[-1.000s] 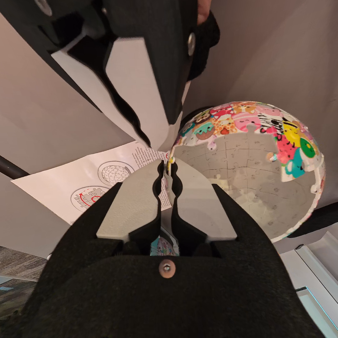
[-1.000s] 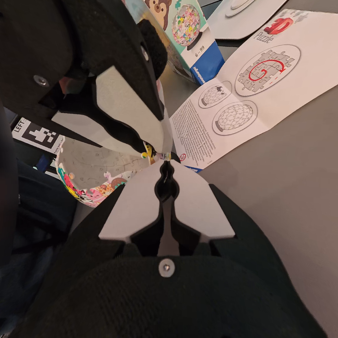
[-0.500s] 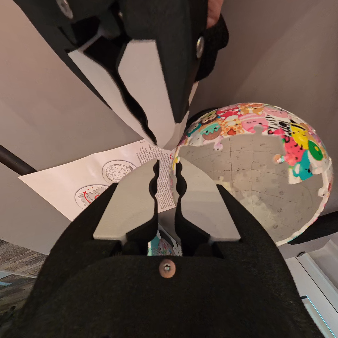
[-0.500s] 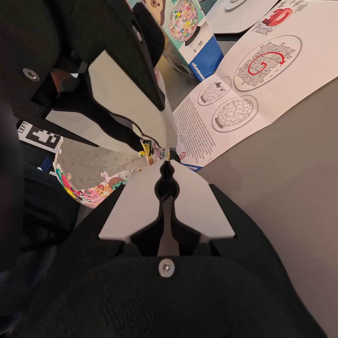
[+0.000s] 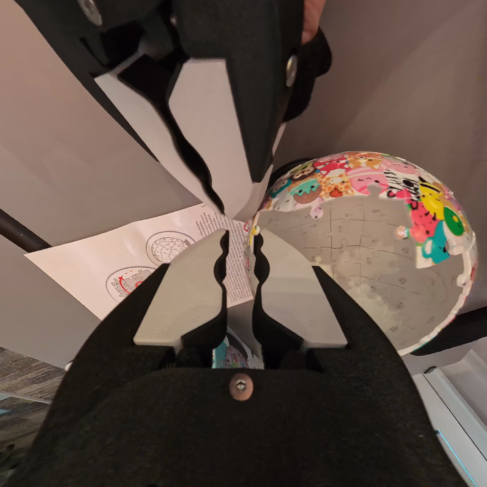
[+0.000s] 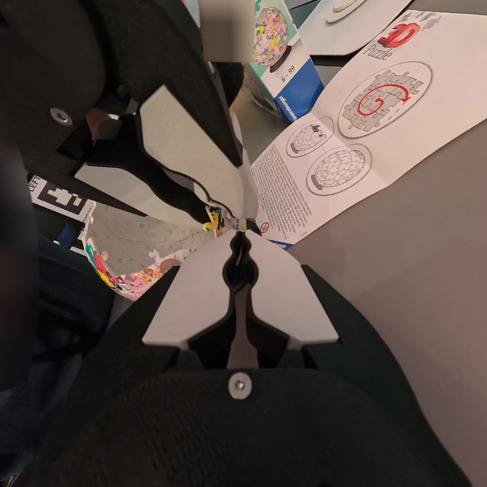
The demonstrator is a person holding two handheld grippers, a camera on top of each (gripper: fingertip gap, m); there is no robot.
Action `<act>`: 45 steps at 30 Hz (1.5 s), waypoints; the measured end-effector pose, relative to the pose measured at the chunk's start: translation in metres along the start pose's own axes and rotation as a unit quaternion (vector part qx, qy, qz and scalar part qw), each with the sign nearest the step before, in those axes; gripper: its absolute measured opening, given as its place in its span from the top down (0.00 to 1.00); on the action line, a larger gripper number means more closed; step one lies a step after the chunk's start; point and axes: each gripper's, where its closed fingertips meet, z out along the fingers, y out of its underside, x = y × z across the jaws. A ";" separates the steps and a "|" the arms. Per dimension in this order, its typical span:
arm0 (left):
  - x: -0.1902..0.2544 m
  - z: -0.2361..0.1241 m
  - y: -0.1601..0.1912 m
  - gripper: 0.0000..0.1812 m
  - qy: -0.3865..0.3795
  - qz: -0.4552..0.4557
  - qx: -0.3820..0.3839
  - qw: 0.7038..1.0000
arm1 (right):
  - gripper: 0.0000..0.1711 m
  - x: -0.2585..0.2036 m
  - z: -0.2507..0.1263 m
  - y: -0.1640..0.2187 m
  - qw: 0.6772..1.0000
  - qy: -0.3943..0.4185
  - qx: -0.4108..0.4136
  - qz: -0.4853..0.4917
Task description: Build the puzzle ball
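Note:
The half-built puzzle ball [image 5: 355, 263] is an open shell, with colourful cartoon pictures outside and grey numbered pieces inside. It is held up in the air. My left gripper [image 5: 241, 237] is open, with the shell's rim standing between its fingers close to the right one. My right gripper [image 5: 232, 210] comes in from above and is shut on the same rim. In the right wrist view my right gripper [image 6: 240, 232] pinches the rim tip to tip with the left gripper [image 6: 226, 216], and the ball [image 6: 137, 237] hangs to the left.
A white instruction sheet [image 6: 369, 131] lies unfolded on the grey table [image 6: 395, 263], also in the left wrist view [image 5: 131, 250]. The puzzle's box [image 6: 290, 66] stands behind it, with a pale flat pad [image 6: 342, 26] at the back. A dark sleeve fills the left edge. My left and right fingertips are right by each other.
My left gripper has opened: its fingers were closed on the ball's rim and now stand apart around it. The right gripper stays shut on the rim.

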 end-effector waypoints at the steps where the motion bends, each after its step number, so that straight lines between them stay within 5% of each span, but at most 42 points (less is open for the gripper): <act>1: 0.000 0.000 0.000 0.91 -0.001 0.002 0.001 1.000 | 1.00 0.000 0.000 0.000 1.000 0.000 0.000 0.002; 23: 0.001 -0.017 -0.006 0.81 -0.009 0.007 0.030 0.999 | 1.00 0.006 -0.009 -0.010 0.999 0.043 0.015 -0.018; 31: -0.001 -0.075 -0.015 0.80 -0.045 -0.028 0.168 0.984 | 1.00 -0.006 -0.036 -0.031 0.995 0.086 0.036 -0.039; 33: 0.002 -0.098 -0.014 0.80 -0.058 -0.052 0.226 0.971 | 0.90 -0.017 -0.043 -0.036 0.994 0.096 0.030 -0.043; 40: 0.018 -0.160 0.016 0.80 -0.095 -0.126 0.372 0.915 | 0.78 -0.033 -0.033 -0.039 0.973 0.193 -0.105 -0.069; 45: 0.028 -0.173 0.037 0.80 -0.108 -0.140 0.384 0.906 | 0.75 -0.026 -0.017 -0.021 0.943 0.236 -0.228 -0.058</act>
